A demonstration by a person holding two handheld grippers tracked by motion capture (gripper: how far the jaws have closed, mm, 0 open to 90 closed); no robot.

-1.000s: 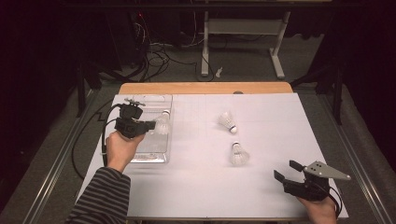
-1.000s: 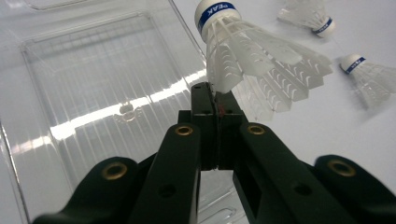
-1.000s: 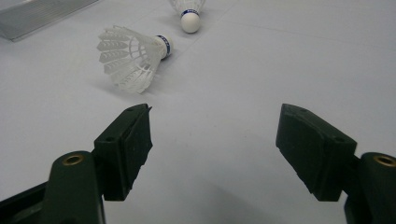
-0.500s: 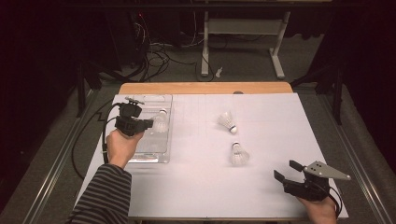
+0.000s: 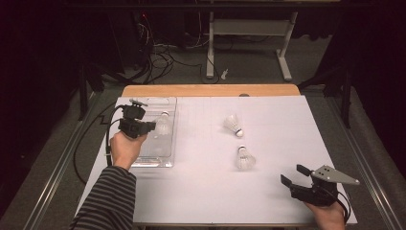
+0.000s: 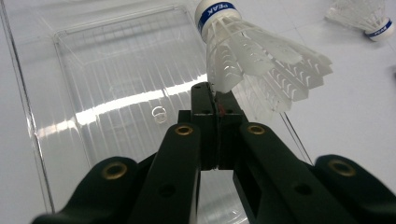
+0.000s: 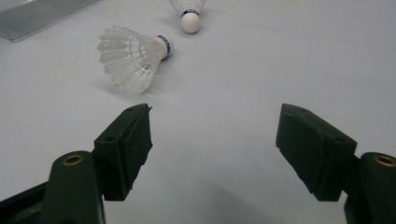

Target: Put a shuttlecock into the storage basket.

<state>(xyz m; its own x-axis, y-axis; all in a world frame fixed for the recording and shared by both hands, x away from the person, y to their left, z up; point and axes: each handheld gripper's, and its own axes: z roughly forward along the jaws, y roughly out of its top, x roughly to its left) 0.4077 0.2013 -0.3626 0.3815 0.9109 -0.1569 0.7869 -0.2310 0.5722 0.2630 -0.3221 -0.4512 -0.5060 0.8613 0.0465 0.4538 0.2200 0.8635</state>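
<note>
Three shuttlecocks: one is gripped over the clear plastic tray (image 5: 170, 103); two lie on the white table sheet (image 5: 201, 191).
Held shuttlecock (image 6: 252, 56): the left gripper (image 6: 215, 100) has its jaws pressed together on the skirt's edge; cork with the blue band points away, toward 12 o'clock in the left gripper view.
Change: compared with a second ago the left hand (image 5: 125, 148) has crept slightly toward the tray's far end; the grip is unchanged and the shuttlecock hangs above the tray floor, not resting on it.
Meaning: probably the placing step, with release not yet made; the tray holds nothing else.
Right gripper (image 5: 296, 175): parked at 5 o'clock on the table, jaws wide apart and empty, unmoved.
Remaining shuttlecocks: nearer one (image 5: 245, 158) at about 10 o'clock from the right gripper; farther one (image 5: 233, 124) beyond it, near the table's middle.
Next: likely open over the tray, then fetch these two.
</note>
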